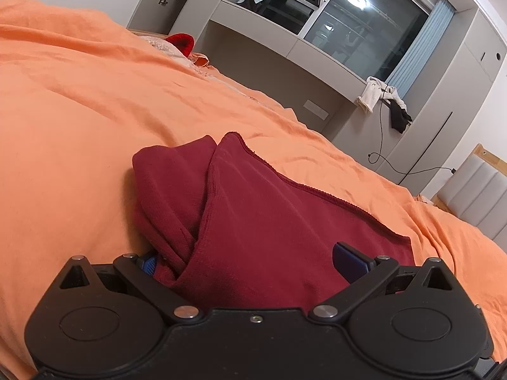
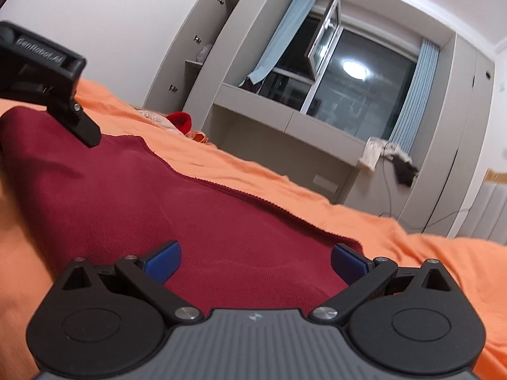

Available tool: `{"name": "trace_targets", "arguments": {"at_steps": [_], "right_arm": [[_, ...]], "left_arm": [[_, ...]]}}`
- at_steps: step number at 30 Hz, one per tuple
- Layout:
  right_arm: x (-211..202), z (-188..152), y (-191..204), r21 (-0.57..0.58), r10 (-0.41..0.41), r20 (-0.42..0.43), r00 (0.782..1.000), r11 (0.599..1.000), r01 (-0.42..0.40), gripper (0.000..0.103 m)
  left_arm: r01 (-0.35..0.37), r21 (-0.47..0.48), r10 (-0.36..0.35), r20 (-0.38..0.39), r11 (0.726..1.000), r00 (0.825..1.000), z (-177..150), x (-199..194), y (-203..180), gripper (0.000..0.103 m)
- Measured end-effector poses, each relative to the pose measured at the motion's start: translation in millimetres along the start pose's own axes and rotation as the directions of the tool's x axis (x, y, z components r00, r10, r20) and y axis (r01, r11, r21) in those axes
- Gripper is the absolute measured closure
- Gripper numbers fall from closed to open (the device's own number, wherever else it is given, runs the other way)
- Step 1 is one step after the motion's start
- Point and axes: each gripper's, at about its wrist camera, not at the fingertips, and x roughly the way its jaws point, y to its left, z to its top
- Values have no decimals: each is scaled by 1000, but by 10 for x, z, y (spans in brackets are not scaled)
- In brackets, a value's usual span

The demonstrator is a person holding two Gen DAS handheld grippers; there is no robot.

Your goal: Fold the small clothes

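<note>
Both hand-held grippers low over a dark red garment on the orange bed, each with jaws apart.

Left hand-held gripper (image 1: pixel 250 262) hangs over the bunched, folded-over end of the dark red garment (image 1: pixel 269 209), blue pads spread either side of the folds, nothing pinched. Right hand-held gripper (image 2: pixel 255 261) sits over the flat end, jaws likewise spread. The cloth's long axis runs left to right across both grippers, its hemmed edge on the far side against the orange bedcover (image 1: pixel 79 110). By my reading, each gripper is nearest its own end.
</note>
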Motion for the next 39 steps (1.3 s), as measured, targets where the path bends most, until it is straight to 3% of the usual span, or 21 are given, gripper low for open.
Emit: {"name": "trace_targets", "arguments": {"at_steps": [14,33,36,39], "right_arm": [[15,-30,-40,-2,-2,8,1000,1000,2,0],[-5,-38,-24,-1,-9,17,1000,1000,9,0],[0,-33,-26,4,-5,13,1000,1000,5,0],[8,-26,-46,20,7,1,1000,1000,-7,0]], "left_arm": [[-6,17,6,3,1000,1000,-16,-2,-1,1],[-76,75,74,35,994,997,-53,30,-79,2],[-104,51,102,43,993,994,-7,37,-78,15],[-134,52,132,48,990,990,37,63,-92,41]]}}
